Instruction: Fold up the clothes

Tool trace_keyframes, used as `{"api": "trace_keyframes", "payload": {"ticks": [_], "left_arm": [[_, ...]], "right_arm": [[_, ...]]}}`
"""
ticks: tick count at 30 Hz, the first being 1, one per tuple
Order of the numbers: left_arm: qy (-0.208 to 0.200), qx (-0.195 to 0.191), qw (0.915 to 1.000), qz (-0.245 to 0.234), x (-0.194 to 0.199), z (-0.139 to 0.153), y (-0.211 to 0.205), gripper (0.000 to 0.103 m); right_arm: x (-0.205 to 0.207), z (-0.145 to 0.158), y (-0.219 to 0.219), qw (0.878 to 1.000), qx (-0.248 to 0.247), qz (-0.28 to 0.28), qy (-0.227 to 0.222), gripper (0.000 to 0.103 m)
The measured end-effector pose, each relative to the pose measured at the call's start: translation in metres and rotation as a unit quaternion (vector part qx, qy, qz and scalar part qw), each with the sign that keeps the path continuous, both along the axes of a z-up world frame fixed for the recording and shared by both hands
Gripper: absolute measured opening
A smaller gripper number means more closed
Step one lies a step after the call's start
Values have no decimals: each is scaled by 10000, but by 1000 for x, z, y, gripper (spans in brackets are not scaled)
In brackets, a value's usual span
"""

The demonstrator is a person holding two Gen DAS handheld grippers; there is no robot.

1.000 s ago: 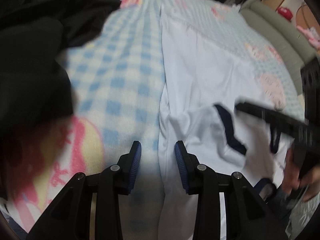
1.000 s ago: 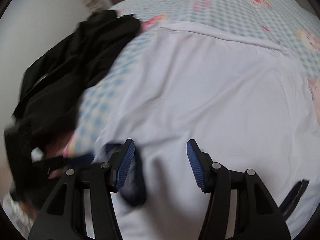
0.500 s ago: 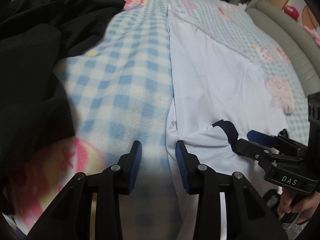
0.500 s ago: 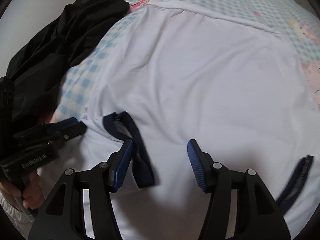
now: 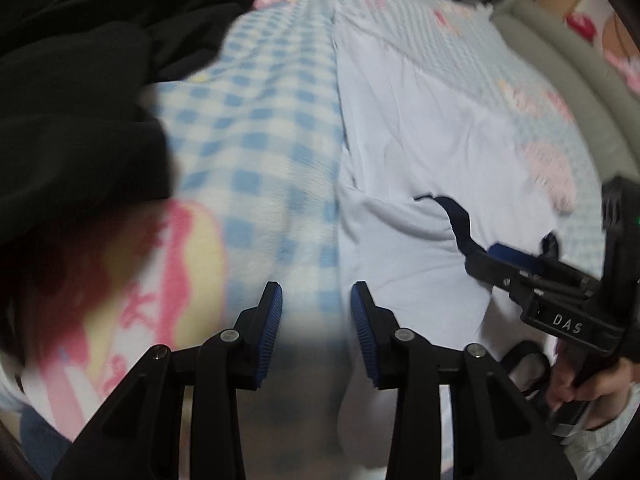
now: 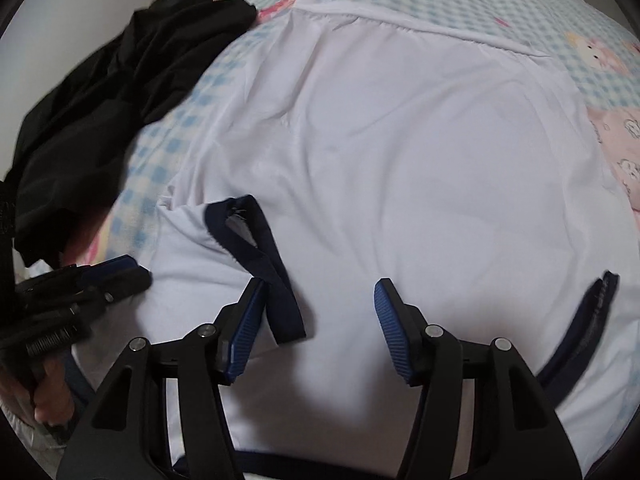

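1. A heap of black clothing point(image 6: 108, 108) lies at the far left on the blue-checked blanket point(image 5: 260, 132), clear of both tools.
2. The left gripper point(image 5: 316, 300) hovers over the line where the blanket meets the left edge of the white shirt point(image 6: 400, 152); its jaws stand partly apart with nothing clamped between the blue pads, though this view is blurred low down, so contact with the cloth is hard to judge.
3. The white shirt is spread flat across the middle of the bed, its near sleeve folded inward so the navy cuff point(image 6: 260, 256) lies on the body.
4. The right gripper point(image 6: 320, 300) sits over the shirt, jaws wide, holding nothing; its left pad is just beside the navy cuff.
5. A second navy cuff point(image 6: 580, 332) shows at the right edge.
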State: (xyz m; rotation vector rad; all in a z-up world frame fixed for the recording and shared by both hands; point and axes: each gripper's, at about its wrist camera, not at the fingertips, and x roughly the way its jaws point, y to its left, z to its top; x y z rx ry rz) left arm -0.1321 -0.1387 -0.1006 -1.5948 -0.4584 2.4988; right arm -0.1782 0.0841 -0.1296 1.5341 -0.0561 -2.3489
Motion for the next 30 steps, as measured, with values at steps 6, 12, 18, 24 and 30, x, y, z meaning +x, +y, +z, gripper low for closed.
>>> {"api": "trace_keyframes", "payload": {"ticks": [6, 12, 18, 24, 30], "left_arm": [[-174, -21, 9995, -263, 20, -10, 16, 38], [-106, -50, 9997, -222, 36, 3, 10, 40], [-211, -199, 9991, -311, 32, -7, 19, 41], [-362, -397, 9983, -210, 39, -10, 14, 41], [214, 822, 9964, -47, 53, 6, 0, 41]], "right_arm": [[20, 7, -24, 9988, -245, 433, 15, 60], [28, 0, -14, 9989, -76, 454, -109, 60], [28, 13, 5, 9995, -267, 181, 24, 60], [29, 5, 13, 9999, 119, -15, 112, 59], [38, 26, 31, 9980, -487, -123, 394, 59]]}}
